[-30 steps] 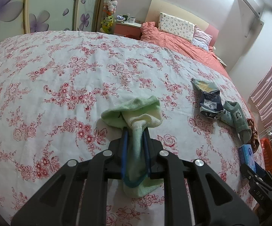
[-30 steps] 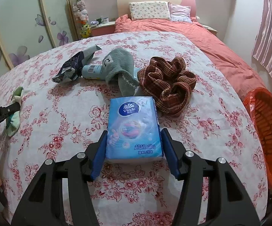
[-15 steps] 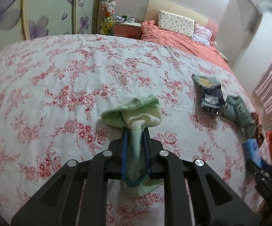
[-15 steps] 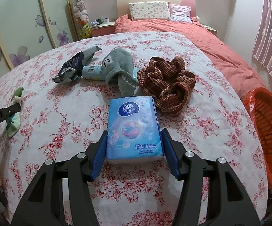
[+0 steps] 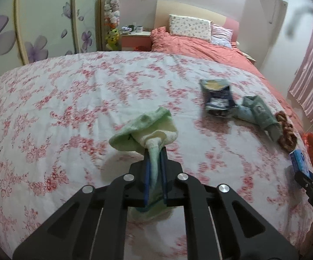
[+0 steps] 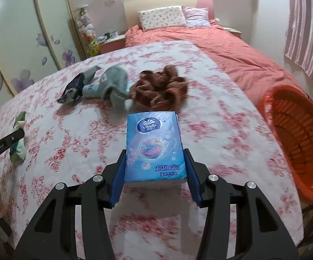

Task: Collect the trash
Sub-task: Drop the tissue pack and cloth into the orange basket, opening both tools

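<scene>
Left gripper [image 5: 155, 162] clamped on green sock [image 5: 147, 130]. Right gripper [image 6: 155, 169] gripping tissue pack [image 6: 154, 147]; orange basket [image 6: 297, 134] at three o'clock.

Two wrist views, bedspread [image 5: 69, 99] shared

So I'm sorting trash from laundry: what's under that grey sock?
A pale blue tube or bottle with a barcode pokes out from under the grey sock, beside the dark snack bag. The sock covers the rest of it.
</scene>
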Demonstrator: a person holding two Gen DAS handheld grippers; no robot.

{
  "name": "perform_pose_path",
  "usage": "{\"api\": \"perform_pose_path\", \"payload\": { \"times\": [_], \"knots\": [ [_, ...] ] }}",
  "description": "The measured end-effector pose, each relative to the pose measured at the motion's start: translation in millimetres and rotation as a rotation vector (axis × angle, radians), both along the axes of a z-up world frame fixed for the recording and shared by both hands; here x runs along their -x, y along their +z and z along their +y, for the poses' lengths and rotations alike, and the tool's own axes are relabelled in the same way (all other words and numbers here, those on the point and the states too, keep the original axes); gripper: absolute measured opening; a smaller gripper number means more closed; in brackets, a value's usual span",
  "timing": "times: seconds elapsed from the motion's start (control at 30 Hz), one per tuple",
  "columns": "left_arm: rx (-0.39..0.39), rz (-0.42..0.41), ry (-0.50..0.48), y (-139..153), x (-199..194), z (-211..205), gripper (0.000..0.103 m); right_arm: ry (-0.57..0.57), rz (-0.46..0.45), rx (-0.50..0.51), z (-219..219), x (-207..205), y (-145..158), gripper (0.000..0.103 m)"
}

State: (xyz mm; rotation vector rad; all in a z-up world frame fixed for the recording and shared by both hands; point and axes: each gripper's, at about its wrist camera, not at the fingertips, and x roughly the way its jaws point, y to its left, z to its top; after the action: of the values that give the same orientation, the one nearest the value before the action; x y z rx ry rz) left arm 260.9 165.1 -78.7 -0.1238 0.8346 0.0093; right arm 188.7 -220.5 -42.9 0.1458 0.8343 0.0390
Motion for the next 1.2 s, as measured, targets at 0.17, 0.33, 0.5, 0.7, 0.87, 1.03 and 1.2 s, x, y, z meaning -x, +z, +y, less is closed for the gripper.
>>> {"api": "perform_pose_path", "payload": {
  "times": [0.17,0.33,0.5,0.7,0.87,1.03,1.2],
  "knots": [
    [0.006,-0.027,-0.059,13.2,7.8,-34.4,0.01,-0.046,-0.054,0.006,-19.9,13.7,11.0,0.05],
    [0.013,-0.057,-0.133,29.5,15.7,-74.7,0.01,-0.105,-0.129,0.017,-46.6,30.2,27.8,0.05],
    [0.044,-0.104,-0.229,55.0,22.8,-123.8,0.01,-0.166,-0.178,0.005,-77.2,39.3,43.4,0.05],
    [0.084,-0.134,-0.343,74.4,32.7,-178.6,0.01,-0.253,-0.218,0.009,-116.8,52.8,53.2,0.051],
    [0.099,-0.14,-0.441,81.1,41.2,-231.3,0.01,-0.331,-0.224,-0.015,-154.7,61.5,50.8,0.051],
    [0.118,-0.131,-0.538,81.9,45.6,-282.5,0.01,-0.393,-0.224,-0.04,-184.3,65.1,46.6,0.051],
    [0.138,-0.109,-0.629,77.9,45.9,-336.0,0.01,-0.429,-0.231,-0.064,-211.0,64.3,42.1,0.051]
  ]
}}
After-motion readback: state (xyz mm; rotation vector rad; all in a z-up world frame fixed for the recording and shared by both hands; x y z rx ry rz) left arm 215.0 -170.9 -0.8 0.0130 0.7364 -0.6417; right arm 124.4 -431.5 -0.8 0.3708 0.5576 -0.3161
